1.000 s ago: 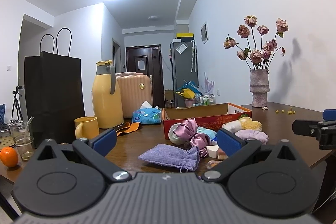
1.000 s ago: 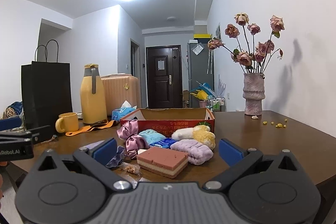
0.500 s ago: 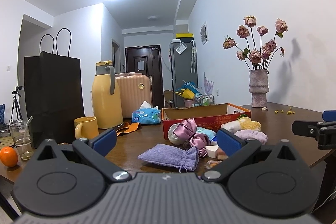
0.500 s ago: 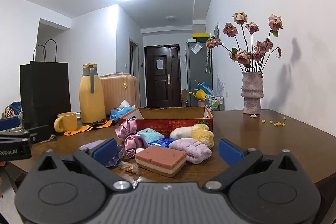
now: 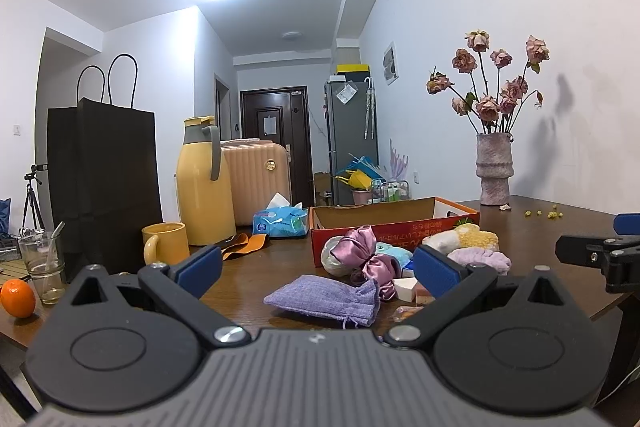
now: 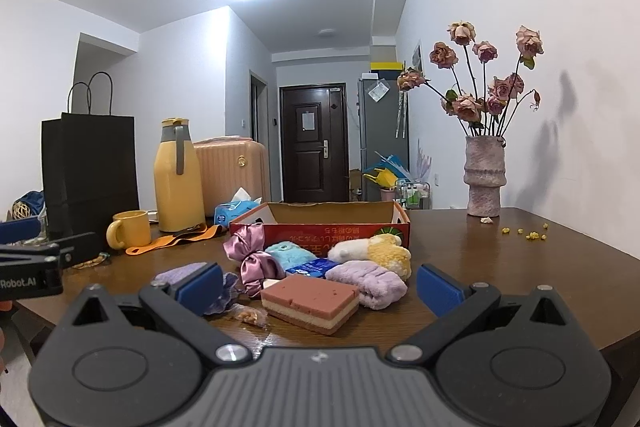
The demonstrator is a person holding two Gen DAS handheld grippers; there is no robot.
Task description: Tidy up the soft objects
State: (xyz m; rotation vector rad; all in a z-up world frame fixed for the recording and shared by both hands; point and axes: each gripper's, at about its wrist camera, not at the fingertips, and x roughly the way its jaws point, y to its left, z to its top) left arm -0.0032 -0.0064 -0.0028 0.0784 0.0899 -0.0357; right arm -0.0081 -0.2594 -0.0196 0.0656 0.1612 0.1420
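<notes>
A heap of soft things lies in front of a red cardboard box (image 6: 320, 227). In it are a pink layered sponge (image 6: 310, 303), a lilac fluffy cloth (image 6: 370, 285), a white-and-yellow plush (image 6: 376, 251), a blue plush (image 6: 290, 255) and a pink satin scrunchie (image 5: 366, 257). A purple drawstring pouch (image 5: 324, 297) lies nearest the left gripper (image 5: 318, 273), which is open and empty above the table. The right gripper (image 6: 320, 285) is open too, empty, with the sponge just ahead between its fingers.
A yellow jug (image 5: 204, 183), yellow mug (image 5: 166, 243), black paper bag (image 5: 102, 179), glass (image 5: 42, 263) and an orange (image 5: 18, 297) stand at the left. A tissue pack (image 5: 280, 221) sits behind the box. A vase of dried roses (image 6: 484, 179) stands at the back right.
Both grippers have barely moved. The right view has drifted slightly, and the objects sit where they were.
</notes>
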